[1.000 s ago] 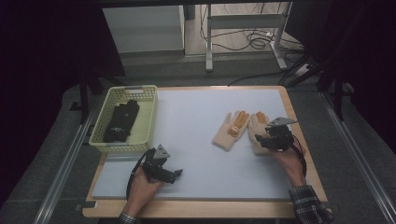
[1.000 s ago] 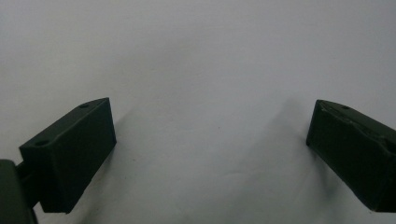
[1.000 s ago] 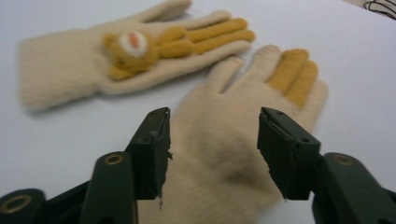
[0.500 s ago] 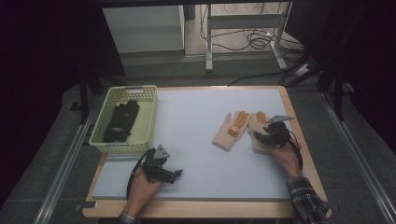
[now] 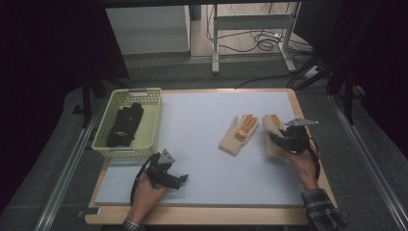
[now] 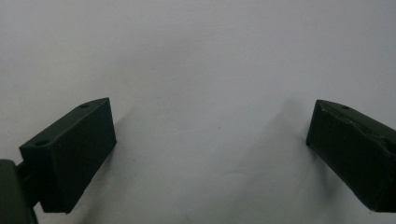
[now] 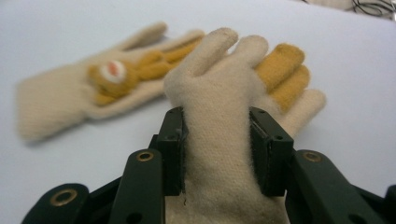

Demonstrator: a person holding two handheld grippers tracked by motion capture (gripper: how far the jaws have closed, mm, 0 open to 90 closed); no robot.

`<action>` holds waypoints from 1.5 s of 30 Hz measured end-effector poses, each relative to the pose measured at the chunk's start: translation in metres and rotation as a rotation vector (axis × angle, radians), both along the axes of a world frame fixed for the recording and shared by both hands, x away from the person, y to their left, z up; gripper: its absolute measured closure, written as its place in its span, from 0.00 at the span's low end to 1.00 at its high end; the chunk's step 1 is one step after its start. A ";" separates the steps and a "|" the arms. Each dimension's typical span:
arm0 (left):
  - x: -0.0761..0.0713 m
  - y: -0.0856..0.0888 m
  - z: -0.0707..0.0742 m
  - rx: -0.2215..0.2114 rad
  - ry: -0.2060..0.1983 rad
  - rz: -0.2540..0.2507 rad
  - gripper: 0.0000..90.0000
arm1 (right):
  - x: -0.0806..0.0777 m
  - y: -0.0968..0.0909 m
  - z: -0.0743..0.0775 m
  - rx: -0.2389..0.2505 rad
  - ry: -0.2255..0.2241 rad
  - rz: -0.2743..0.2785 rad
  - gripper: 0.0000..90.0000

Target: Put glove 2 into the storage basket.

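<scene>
Cream wool marks the two gloves on a pale grey mat [image 5: 202, 144] that covers a wooden table [image 5: 202, 215].

High view: the right gripper [image 5: 278, 138], at about 3 o'clock on the mat, sits over the right glove [image 5: 272, 126], whose fingertips point to 12 o'clock. Its jaws have just been closing, with the glove between them. A left glove [image 5: 239, 134] with an orange patch lies just beside it, toward 9 o'clock. A yellow basket [image 5: 130, 122] with a dark cloth [image 5: 125, 126] inside stands at 10 o'clock, by the mat's left edge. The left gripper [image 5: 182, 180] rests at 7 o'clock, well apart from both gloves.

Left gripper view: both black jaws stand wide over bare mat, nothing between them.

Right gripper view: the jaws press on the right glove's [image 7: 219, 140] sides near the palm, and the wool bulges above them. The fingers point to 12 o'clock. The left glove [image 7: 93, 93] lies at 10 o'clock, blurred.

To do this pickup well, the grip looks best kept firm on the bunched wool and lifted straight up, so the limp fingers clear the neighbouring glove without dragging it. The mat's right edge is near the right hand, so there is little room toward 3 o'clock. The broad middle of the mat, between gloves and basket, is open for carrying.
</scene>
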State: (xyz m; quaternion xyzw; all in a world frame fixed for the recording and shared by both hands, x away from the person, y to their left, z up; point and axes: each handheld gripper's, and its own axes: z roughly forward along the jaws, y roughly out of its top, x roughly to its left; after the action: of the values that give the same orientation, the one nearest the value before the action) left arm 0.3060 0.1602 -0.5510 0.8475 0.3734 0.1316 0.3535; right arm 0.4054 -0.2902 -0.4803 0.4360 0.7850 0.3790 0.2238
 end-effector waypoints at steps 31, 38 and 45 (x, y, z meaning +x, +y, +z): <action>0.000 0.000 0.000 0.002 -0.002 -0.001 0.02 | -0.035 0.183 -0.018 0.030 0.034 0.325 0.64; 0.000 0.000 0.000 0.000 0.000 0.001 0.02 | -0.032 0.191 -0.040 0.022 0.107 0.344 0.46; 0.000 0.000 0.000 0.002 -0.002 -0.001 0.02 | -0.036 0.161 -0.015 0.044 0.073 0.343 0.59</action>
State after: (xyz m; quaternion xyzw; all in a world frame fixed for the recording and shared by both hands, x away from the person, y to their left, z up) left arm 0.3060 0.1603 -0.5509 0.8479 0.3723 0.1327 0.3532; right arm 0.3690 -0.1296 -0.4952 0.3140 0.8470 0.4125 0.1177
